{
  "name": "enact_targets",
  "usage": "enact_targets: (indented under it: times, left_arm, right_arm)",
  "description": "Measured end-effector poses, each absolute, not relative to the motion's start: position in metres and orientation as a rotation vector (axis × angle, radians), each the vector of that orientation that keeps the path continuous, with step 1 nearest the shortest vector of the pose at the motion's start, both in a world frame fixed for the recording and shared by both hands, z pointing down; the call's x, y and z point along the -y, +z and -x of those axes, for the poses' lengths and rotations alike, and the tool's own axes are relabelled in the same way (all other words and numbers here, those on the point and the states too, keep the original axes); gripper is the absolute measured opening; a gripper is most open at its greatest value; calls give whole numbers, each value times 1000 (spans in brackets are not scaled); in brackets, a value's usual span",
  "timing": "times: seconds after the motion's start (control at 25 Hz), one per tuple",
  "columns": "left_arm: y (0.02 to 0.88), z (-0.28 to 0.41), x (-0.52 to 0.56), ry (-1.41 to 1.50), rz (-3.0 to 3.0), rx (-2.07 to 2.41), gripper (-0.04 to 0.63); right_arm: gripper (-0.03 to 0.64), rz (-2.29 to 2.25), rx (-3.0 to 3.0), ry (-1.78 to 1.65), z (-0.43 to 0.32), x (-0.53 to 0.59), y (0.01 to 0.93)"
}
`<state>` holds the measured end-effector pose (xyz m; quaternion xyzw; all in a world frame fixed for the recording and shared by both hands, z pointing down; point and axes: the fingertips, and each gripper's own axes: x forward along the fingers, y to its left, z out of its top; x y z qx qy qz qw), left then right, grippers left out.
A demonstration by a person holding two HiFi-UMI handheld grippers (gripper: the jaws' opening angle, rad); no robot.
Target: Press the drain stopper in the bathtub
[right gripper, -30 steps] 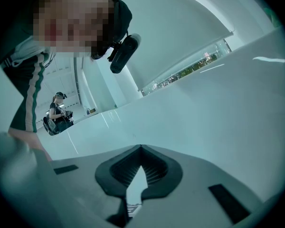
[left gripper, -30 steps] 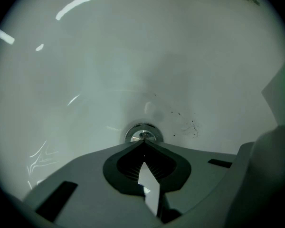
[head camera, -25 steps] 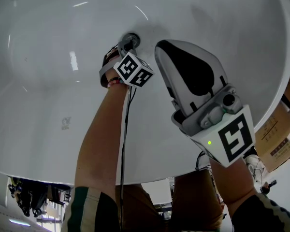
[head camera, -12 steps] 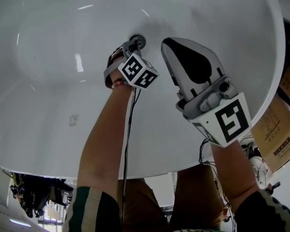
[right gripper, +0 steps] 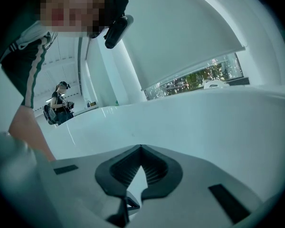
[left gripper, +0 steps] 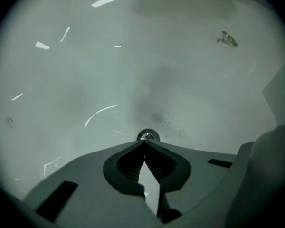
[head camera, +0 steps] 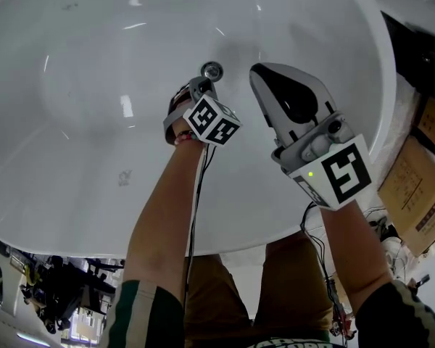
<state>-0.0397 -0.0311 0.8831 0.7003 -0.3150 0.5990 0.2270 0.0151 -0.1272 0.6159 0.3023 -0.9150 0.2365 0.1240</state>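
Note:
The round chrome drain stopper (head camera: 212, 69) sits in the floor of the white bathtub (head camera: 80, 122). My left gripper (head camera: 201, 83) is shut and empty, its tips just at the stopper's near edge. In the left gripper view the stopper (left gripper: 147, 136) peeks out right beyond the closed tips of the left gripper (left gripper: 144, 142); I cannot tell whether they touch. My right gripper (head camera: 258, 69) hovers to the right of the stopper, shut on nothing. In its own view the right gripper (right gripper: 141, 147) points at the tub's far wall (right gripper: 218, 118).
The tub's near rim (head camera: 225, 250) curves under my arms. A black cable (head camera: 193, 209) trails along the left forearm. Cardboard boxes (head camera: 420, 187) stand outside the tub at the right. A person (right gripper: 61, 106) stands far off in the room.
The left gripper has drawn back a little from the stopper, which now shows in full. Both grippers stay shut; the right one keeps its place beside the drain.

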Motion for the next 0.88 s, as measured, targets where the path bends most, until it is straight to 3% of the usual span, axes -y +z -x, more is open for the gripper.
enact_targets:
  times: [0.88]
  left_arm:
    - [736, 50, 47, 1491, -2065, 978, 9]
  right_arm:
    - [14, -956, 2673, 660, 1, 119, 513]
